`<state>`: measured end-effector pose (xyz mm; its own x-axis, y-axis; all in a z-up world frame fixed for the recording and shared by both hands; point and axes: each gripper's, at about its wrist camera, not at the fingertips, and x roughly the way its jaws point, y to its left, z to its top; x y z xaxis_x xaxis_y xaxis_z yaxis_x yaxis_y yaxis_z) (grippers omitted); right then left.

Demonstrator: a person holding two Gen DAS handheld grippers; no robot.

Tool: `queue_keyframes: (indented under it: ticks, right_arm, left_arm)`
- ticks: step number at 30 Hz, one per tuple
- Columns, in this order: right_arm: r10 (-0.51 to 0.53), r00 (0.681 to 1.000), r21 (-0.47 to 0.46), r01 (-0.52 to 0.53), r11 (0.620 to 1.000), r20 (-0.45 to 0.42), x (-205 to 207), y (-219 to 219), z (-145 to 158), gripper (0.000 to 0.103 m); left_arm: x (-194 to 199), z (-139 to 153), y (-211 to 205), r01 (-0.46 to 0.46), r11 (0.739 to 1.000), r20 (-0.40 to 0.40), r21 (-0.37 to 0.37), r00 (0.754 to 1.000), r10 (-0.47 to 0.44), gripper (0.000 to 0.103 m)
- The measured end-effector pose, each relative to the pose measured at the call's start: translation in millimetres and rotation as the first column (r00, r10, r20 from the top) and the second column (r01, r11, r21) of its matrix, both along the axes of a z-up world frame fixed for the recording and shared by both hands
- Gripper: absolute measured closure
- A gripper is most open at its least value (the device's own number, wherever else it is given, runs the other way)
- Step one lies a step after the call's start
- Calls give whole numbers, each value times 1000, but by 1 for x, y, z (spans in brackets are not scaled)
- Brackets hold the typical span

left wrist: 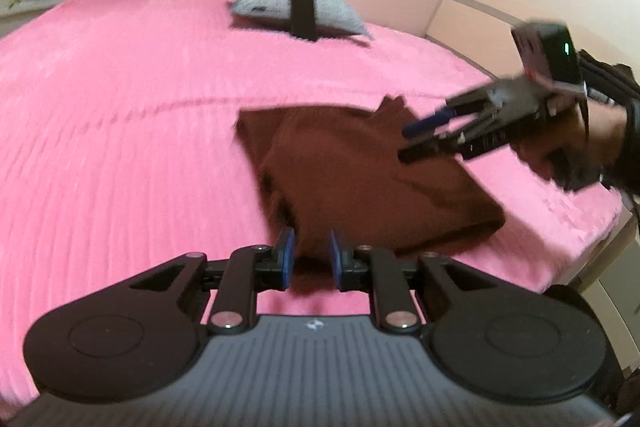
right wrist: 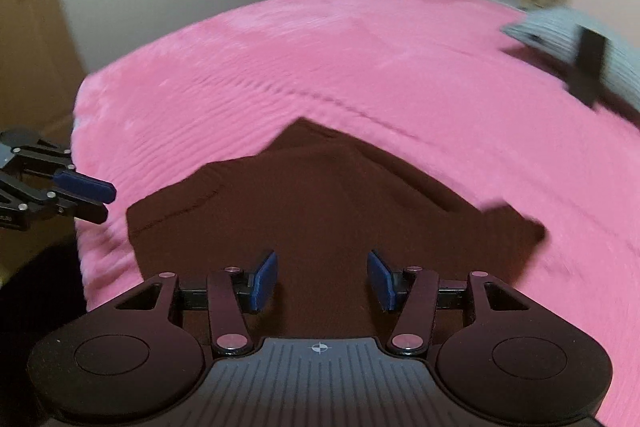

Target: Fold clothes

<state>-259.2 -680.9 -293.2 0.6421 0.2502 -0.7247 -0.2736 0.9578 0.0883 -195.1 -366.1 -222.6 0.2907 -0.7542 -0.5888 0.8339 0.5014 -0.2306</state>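
Here, brown garment (right wrist: 332,211), pink bedspread (right wrist: 280,67)

The left gripper (left wrist: 311,259) points forward and down, its blue pads (left wrist: 286,257) close together with a fold of dark brown cloth (left wrist: 360,171) nipped between them. The right gripper (right wrist: 322,281) stands with its jaws parted and nothing pressed between its pads – it hangs over the cloth, tilted downward. A bare hand (left wrist: 576,143) in a dark sleeve grips its handle from the right – blurred.
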Motion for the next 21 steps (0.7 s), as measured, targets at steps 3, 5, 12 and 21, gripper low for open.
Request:
queue_keyframes:
  ticks: [3, 5, 12, 21]
  right_arm:
    - [-103, 994, 24, 103, 994, 37, -16, -27, 7, 50]
    - [-174, 983, 56, 170, 984, 66, -21, -50, 10, 50]
    - [-325, 942, 191, 304, 933, 87, -18, -100, -3, 50]
    - [-377, 925, 347, 339, 874, 46, -15, -141, -38, 50]
  left_arm:
    - [1, 12, -35, 64, 998, 36, 2, 997, -64, 87]
    - [2, 20, -58, 106, 994, 60, 5, 993, -106, 86]
    - [18, 39, -167, 267, 963, 91, 39, 959, -270, 75]
    - [45, 7, -279, 379, 906, -7, 187, 923, -384, 71]
